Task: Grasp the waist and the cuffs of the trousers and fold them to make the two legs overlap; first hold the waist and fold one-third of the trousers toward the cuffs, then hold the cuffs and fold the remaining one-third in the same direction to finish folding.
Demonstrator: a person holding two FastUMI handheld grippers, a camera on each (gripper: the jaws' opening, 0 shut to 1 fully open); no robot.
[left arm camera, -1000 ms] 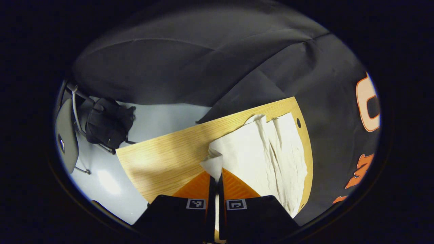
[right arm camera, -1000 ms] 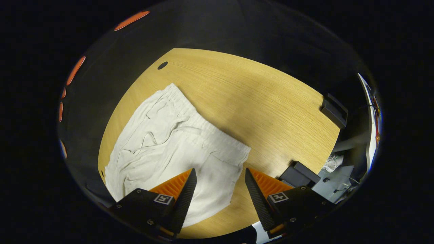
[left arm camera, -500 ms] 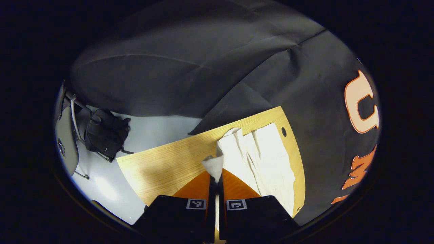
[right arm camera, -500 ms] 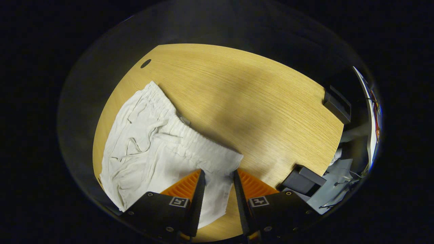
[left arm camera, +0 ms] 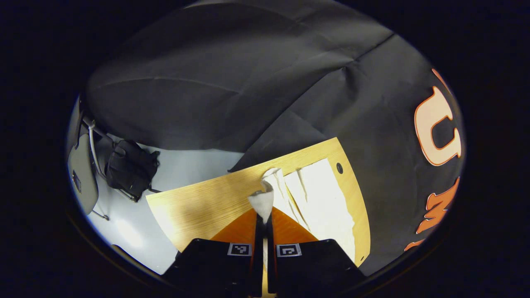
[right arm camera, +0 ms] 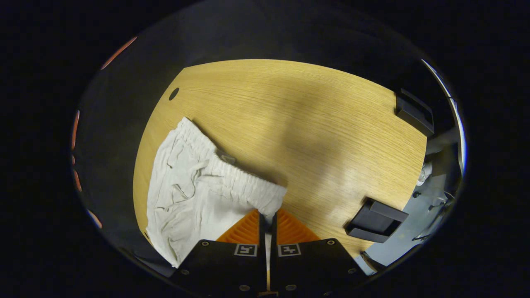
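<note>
White trousers (right arm camera: pixel 194 186) lie on the wooden table (right arm camera: pixel 298 124), elastic waistband toward the table's middle. In the right gripper view, my right gripper (right arm camera: pixel 267 215) is shut on the near corner of the waistband, which is lifted a little off the table. In the left gripper view, my left gripper (left arm camera: pixel 263 214) is shut on a pinch of white cloth at the cuff end, raised above the table, and the rest of the trousers (left arm camera: pixel 323 203) trails down to the right along the table (left arm camera: pixel 198 203) edge.
Two black clamp-like blocks (right arm camera: pixel 376 219) (right arm camera: pixel 414 111) sit on the table's right edge. A small hole (right arm camera: pixel 174 93) marks the far corner. Beyond the table, a black backpack (left arm camera: pixel 130 167) hangs on a chair (left arm camera: pixel 83 174) over the pale floor.
My right gripper went from open beside the waistband corner to shut on it and lifted it slightly. My left gripper rose higher with the cuff cloth, and the trousers below look narrower.
</note>
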